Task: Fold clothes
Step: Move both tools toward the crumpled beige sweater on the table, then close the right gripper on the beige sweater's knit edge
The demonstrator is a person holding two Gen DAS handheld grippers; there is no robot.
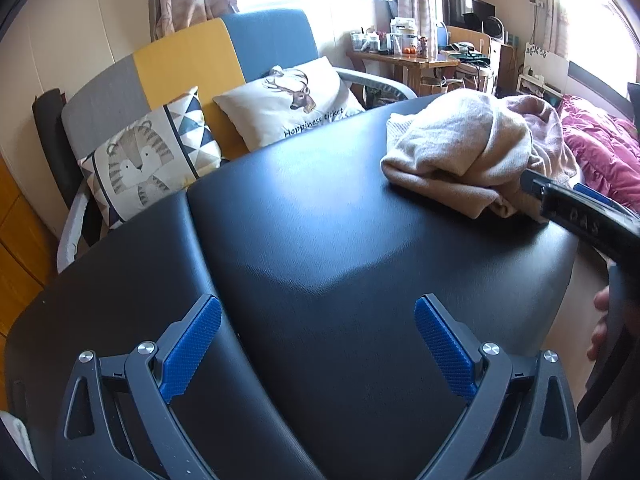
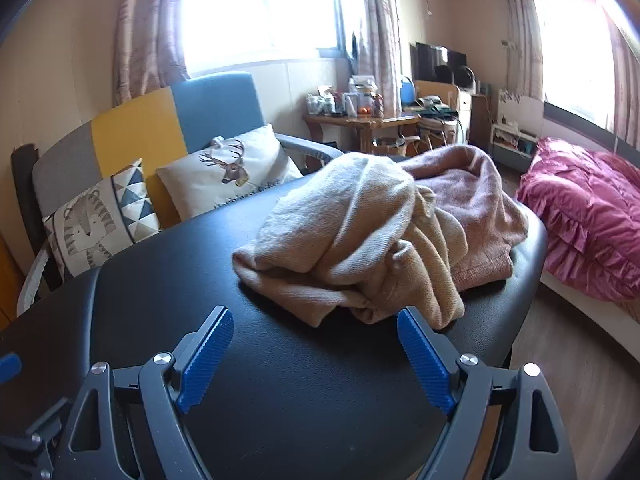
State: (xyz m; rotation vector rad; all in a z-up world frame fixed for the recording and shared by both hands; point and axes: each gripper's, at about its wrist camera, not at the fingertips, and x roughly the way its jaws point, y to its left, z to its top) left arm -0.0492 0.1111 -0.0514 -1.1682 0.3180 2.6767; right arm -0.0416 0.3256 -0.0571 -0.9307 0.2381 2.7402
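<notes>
Black padded table [image 2: 280,380] with a pile of clothes at its far right corner, folding not yet begun.

Nothing looks folded: the crumpled beige knitted garment [image 2: 352,248] lies in a heap, partly over the pink fleecy garment [image 2: 480,208] behind it, while the near half of the table is bare. The right gripper [image 2: 316,356], fingers apart and holding nothing, hovers just in front of the beige heap. The left gripper [image 1: 318,344], also spread wide and holding nothing, is well apart from the clothes. Both garments are still to be spread and folded, I judge.

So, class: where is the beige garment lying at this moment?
The beige garment lies crumpled on the black table, just ahead of the open right gripper, with a pink garment touching it on the far right side.
</notes>
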